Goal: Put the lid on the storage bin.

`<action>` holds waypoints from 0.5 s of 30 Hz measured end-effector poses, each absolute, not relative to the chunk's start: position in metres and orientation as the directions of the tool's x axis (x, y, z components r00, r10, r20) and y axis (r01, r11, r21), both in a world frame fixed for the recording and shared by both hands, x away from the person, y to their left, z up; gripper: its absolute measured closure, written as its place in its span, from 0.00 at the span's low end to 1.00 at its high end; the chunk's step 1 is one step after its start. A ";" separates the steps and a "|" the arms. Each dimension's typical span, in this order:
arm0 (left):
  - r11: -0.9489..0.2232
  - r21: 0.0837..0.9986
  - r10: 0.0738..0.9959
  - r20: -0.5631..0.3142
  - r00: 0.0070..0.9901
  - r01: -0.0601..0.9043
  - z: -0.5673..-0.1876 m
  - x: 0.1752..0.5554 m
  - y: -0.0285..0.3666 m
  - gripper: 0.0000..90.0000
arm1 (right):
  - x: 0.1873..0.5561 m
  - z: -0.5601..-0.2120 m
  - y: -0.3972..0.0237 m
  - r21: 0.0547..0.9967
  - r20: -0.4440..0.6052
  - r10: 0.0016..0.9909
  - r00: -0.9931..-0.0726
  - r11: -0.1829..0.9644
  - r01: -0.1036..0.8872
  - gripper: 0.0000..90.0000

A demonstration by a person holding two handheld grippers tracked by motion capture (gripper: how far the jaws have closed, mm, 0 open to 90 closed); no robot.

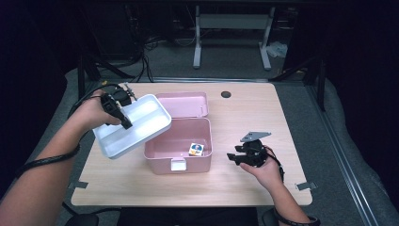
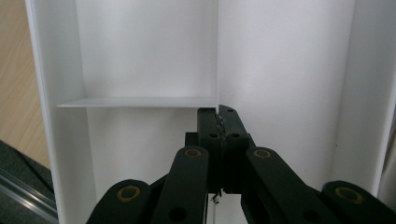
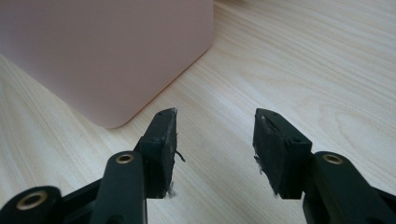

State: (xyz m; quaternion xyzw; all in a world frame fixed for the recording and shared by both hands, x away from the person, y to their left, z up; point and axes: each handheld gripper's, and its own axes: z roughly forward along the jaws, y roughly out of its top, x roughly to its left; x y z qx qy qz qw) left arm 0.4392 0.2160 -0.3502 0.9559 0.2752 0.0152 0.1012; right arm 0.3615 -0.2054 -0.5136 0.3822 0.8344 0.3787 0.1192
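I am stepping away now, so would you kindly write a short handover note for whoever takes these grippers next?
Left gripper: shut on the divider wall of the white tray, which it holds tilted in the air over the left rim of the pink box.
Right gripper: open and holding nothing, low over the table to the right of the box.
Box: lid open and laid back; a small colourful cube lies on its floor.
Done: the tray is out of the box.
Left, as I judge it: set the tray down on the table, then probably deal with the cube.
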 end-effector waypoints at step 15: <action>-0.947 0.162 0.283 0.011 0.959 0.277 -0.359 0.441 0.132 0.99 | 0.356 -0.515 -0.218 0.736 0.103 0.755 -0.648 0.380 0.560 0.55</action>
